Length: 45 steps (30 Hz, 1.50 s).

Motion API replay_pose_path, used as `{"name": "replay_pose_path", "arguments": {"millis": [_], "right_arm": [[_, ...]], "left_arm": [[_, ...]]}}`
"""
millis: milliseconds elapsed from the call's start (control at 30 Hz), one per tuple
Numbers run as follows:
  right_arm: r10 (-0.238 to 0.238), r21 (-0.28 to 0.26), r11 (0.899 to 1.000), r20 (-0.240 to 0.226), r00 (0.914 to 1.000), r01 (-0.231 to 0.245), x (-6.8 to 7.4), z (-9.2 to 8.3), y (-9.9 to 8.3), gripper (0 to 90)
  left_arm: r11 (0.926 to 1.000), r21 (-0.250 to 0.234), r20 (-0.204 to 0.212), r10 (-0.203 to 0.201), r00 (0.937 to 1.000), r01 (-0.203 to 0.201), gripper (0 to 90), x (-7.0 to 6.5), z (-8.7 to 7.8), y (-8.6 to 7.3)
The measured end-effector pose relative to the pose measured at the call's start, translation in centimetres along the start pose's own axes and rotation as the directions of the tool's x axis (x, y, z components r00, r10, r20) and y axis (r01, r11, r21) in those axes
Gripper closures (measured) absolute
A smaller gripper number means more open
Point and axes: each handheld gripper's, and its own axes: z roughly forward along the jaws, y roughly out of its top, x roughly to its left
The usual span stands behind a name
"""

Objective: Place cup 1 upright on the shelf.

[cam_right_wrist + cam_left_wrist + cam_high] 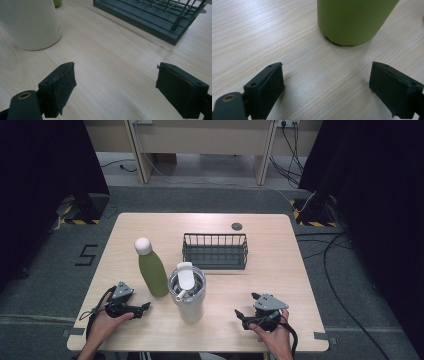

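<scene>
A green bottle (152, 269) with a white cap stands left of centre on the wooden table (280, 270); its base (352, 22) rises just ahead of my left gripper (325, 87). Beside it stands a white tumbler (187, 292) with a clear lid, whose wall (31, 22) shows at the upper left in the right gripper view. A dark wire basket (215, 251) sits behind them, and its near edge (150, 17) shows too. My left gripper (143, 307) rests open at the front left. At the front right my right gripper (239, 314) lies open (116, 87), nothing between its jaws.
A small dark round disc (237, 226) lies near the table's far edge. Cables (335, 270) run over the grey floor to the right. Black curtains hang at both sides, and a wooden bench stands beyond the table.
</scene>
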Motion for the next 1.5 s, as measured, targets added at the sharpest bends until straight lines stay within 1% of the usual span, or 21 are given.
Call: {"name": "replay_pose_path", "arguments": {"millis": [33, 233, 367, 667, 767, 800, 900, 1000, 1100, 1300, 1467, 1500], "right_arm": [[0.003, -0.001, 1.0, -0.003, 1.0, -0.003, 0.2, 0.0, 0.1, 15.5], [-0.022, -0.024, 0.999, -0.031, 0.9993, 0.021, 1.0, 0.1, 0.6, 15.5], [-0.027, -0.035, 0.999, -0.046, 0.9986, 0.025, 1.4, 0.1, 0.9, 15.5], [-0.048, -0.044, 0.998, -0.077, 0.9959, 0.045, 2.4, 0.5, 1.4, 15.5], [-0.048, -0.049, 0.998, -0.09, 0.9948, 0.043, 2.7, 0.5, 1.6, 15.5], [-0.052, -0.055, 0.997, -0.096, 0.994, 0.047, 2.7, 0.6, 1.6, 15.5], [-0.047, -0.072, 0.997, -0.114, 0.9924, 0.039, 3.1, 0.6, 1.9, 15.5], [-0.057, -0.079, 0.996, -0.124, 0.9906, 0.047, 3.5, 0.7, 2.0, 15.5], [-0.056, -0.081, 0.996, -0.132, 0.9897, 0.046, 3.7, 0.8, 2.1, 15.4], [-0.079, -0.097, 0.993, -0.149, 0.9856, 0.065, 4.4, 1.2, 2.8, 15.4], [-0.085, -0.11, 0.992, -0.17, 0.9818, 0.067, 5.0, 1.4, 3.1, 15.3], [-0.092, -0.114, 0.991, -0.173, 0.9807, 0.073, 5.1, 1.4, 3.2, 15.3]], "left_arm": [[1.0, 0.0, 0.0, 0.0, 1.0, 0.0, 11.5, 0.0, 0.0, 0.0], [1.0, 0.0, 0.0, 0.0, 1.0, 0.0, 11.5, 0.0, 0.0, 0.0], [1.0, 0.0, 0.0, 0.0, 1.0, 0.0, 11.5, 0.0, 0.0, 0.0], [1.0, 0.0, 0.0, 0.0, 1.0, 0.0, 11.5, 0.0, 0.0, 0.0], [1.0, 0.0, 0.0, 0.0, 1.0, 0.0, 11.5, 0.0, 0.0, 0.0], [1.0, 0.0, 0.0, 0.0, 1.0, 0.0, 11.5, 0.0, 0.0, 0.0], [1.0, 0.0, 0.0, 0.0, 1.0, 0.0, 11.5, 0.0, 0.0, 0.0], [1.0, 0.0, 0.0, 0.0, 1.0, 0.0, 11.5, 0.0, 0.0, 0.0], [1.0, 0.0, 0.0, 0.0, 1.0, 0.0, 11.5, 0.0, 0.0, 0.0], [1.0, 0.0, 0.0, -0.001, 1.0, 0.001, 11.5, 0.0, 0.0, 0.0], [1.0, 0.0, 0.0, -0.001, 1.0, 0.001, 11.5, 0.0, 0.0, 0.0], [1.0, 0.0, 0.0, -0.001, 1.0, 0.001, 11.5, 0.0, 0.0, 0.0]]}}
